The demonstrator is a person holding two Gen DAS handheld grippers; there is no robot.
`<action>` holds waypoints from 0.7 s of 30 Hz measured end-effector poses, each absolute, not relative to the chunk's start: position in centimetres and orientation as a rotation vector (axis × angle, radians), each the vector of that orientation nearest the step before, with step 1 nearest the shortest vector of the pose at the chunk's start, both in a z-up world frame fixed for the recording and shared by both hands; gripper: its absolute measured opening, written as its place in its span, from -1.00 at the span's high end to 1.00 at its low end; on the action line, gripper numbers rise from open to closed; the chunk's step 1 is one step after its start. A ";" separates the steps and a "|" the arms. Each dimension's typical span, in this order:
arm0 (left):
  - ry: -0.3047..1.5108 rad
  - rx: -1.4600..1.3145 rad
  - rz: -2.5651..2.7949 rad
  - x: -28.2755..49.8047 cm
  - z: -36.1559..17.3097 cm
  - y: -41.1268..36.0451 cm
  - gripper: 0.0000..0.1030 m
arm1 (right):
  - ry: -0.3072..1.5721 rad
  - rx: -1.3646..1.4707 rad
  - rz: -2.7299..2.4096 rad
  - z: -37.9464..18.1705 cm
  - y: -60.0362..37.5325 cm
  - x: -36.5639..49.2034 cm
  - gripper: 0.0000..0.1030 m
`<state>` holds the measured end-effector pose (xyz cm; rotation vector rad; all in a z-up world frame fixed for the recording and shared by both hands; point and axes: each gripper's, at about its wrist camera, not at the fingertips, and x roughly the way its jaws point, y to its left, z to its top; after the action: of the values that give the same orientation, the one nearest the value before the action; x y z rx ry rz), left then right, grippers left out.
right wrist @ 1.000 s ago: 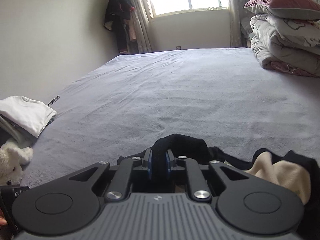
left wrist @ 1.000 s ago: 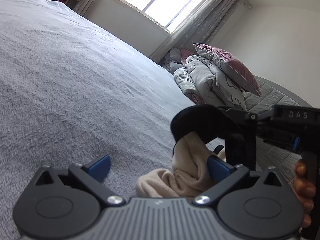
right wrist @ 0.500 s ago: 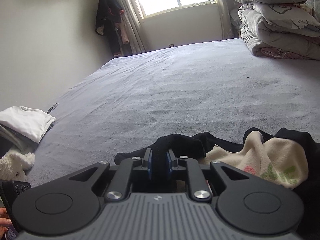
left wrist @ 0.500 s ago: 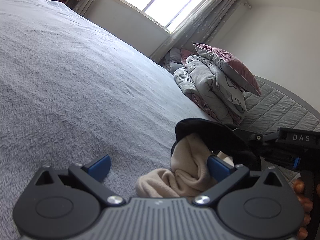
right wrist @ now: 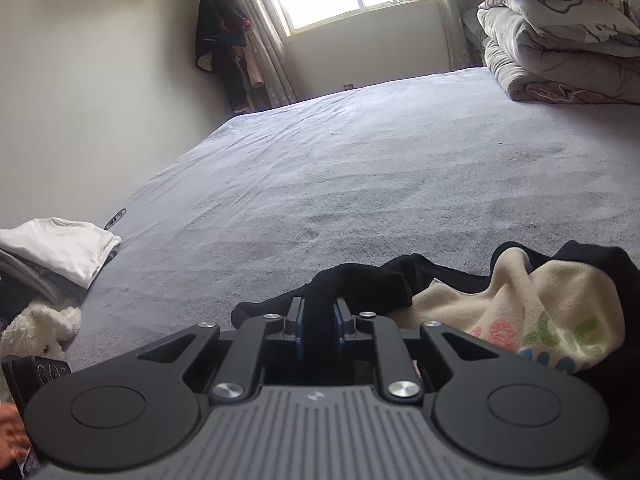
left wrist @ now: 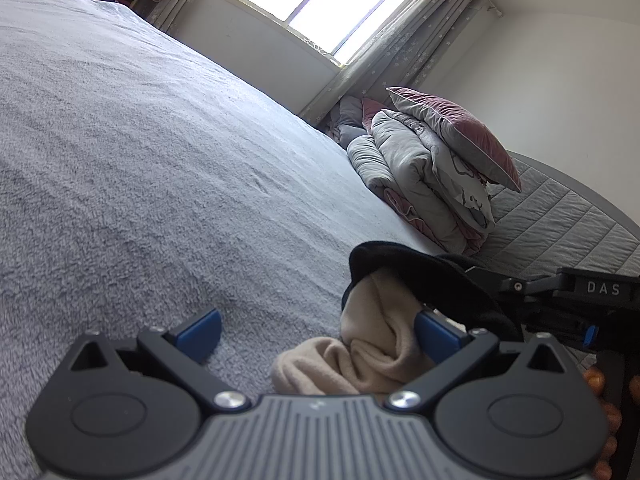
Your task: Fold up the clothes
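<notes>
Black garment pinched in right gripper; left gripper wide apart.

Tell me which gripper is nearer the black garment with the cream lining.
Right. The right gripper is clamped on the garment's black fabric; the left gripper stands open, the cream lining by one pad, not gripped.

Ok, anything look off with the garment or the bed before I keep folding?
Only the black garment: it lies bunched and partly inside out, its cream lining showing, on the grey bedspread. The right gripper pinches a black fold; the left gripper stands open.
</notes>
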<state>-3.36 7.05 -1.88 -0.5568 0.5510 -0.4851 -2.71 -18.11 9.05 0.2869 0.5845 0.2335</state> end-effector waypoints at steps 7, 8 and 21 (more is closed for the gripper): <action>0.551 -0.557 -0.485 -3.4 -1.9 7.1 -1.00 | 0.598 0.296 0.285 9.1 -17.6 -1.1 0.66; 0.551 -0.557 -0.485 -3.4 -1.9 7.1 -1.00 | 0.596 0.296 0.299 9.2 -17.3 -0.9 0.66; 0.557 -0.529 -0.473 -3.3 -1.7 6.6 -1.00 | 0.723 0.262 0.195 3.8 -16.5 1.5 0.42</action>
<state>-3.32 6.60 -1.66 -0.5288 0.5572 -0.4727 1.54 -16.51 3.77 0.2620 0.7232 0.1953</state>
